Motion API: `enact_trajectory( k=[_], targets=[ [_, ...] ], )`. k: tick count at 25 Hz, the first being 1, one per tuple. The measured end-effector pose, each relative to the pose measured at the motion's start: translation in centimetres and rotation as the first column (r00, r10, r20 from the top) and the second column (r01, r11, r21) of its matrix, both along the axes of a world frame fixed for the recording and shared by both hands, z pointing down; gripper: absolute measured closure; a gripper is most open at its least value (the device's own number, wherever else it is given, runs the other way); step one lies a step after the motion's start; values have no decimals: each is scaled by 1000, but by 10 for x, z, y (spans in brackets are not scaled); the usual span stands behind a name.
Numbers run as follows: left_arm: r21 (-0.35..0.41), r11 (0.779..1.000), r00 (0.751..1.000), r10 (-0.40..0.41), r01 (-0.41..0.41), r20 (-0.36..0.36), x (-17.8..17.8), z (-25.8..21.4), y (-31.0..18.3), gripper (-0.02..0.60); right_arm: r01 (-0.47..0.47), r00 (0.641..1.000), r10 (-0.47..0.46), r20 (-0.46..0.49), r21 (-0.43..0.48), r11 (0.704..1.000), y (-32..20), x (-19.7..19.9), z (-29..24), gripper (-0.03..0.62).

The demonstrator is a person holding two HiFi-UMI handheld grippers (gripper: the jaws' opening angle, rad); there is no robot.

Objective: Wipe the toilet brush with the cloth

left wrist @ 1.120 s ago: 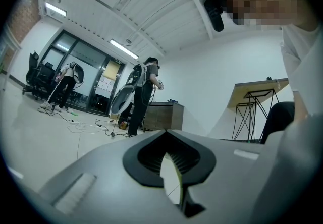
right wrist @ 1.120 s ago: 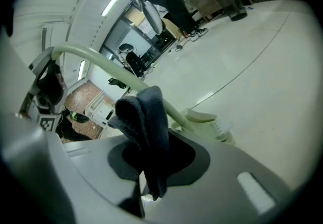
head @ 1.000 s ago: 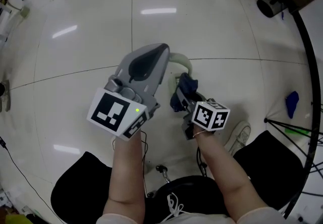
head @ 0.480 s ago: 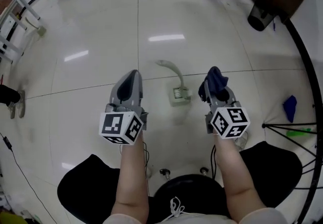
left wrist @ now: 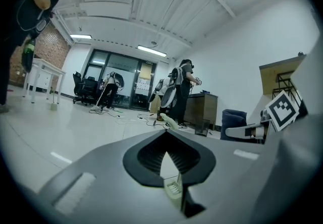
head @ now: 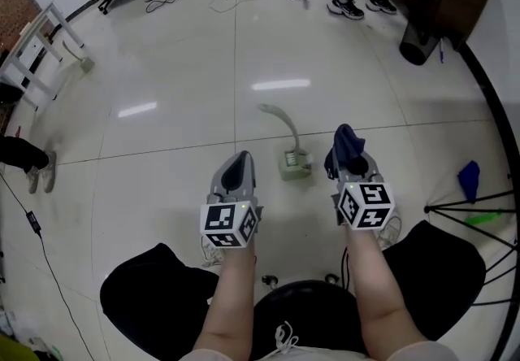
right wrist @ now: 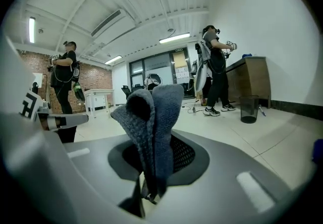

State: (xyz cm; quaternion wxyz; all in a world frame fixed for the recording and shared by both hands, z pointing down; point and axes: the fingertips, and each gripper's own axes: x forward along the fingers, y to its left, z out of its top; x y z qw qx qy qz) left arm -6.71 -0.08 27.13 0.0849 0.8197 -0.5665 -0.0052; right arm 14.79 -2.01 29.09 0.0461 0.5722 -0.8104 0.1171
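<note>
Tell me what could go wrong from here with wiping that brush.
1. The toilet brush lies loose on the glossy floor, and the left gripper is shut, empty and apart from it. A wipe could just push the brush away.
2. The right gripper pinches only the lower end of the cloth. The free upper part may fold or pull out when it rubs.

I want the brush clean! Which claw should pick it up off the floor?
The left claw. It holds nothing, and the toilet brush lies on the floor just ahead of it, slightly to its right. The right claw is busy clamping the cloth.
</note>
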Motion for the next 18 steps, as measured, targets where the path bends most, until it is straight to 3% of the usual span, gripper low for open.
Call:
enact_trajectory(
  k=[6, 11, 18],
  targets=[
    [7, 1000, 1000, 7, -7, -2, 1, -1, 0, 575, 6, 1000, -6, -5, 8, 1000, 5, -2, -2, 523],
    [23, 1000, 999, 9, -8, -45, 7, -10, -4, 575, 1, 1000, -1, 6, 9, 1000, 6, -1, -3, 523],
    [52, 995, 995, 80, -83, 60, 29, -18, 0, 575, 12, 1000, -12, 3, 23, 1000, 8, 0, -9, 523]
  ],
)
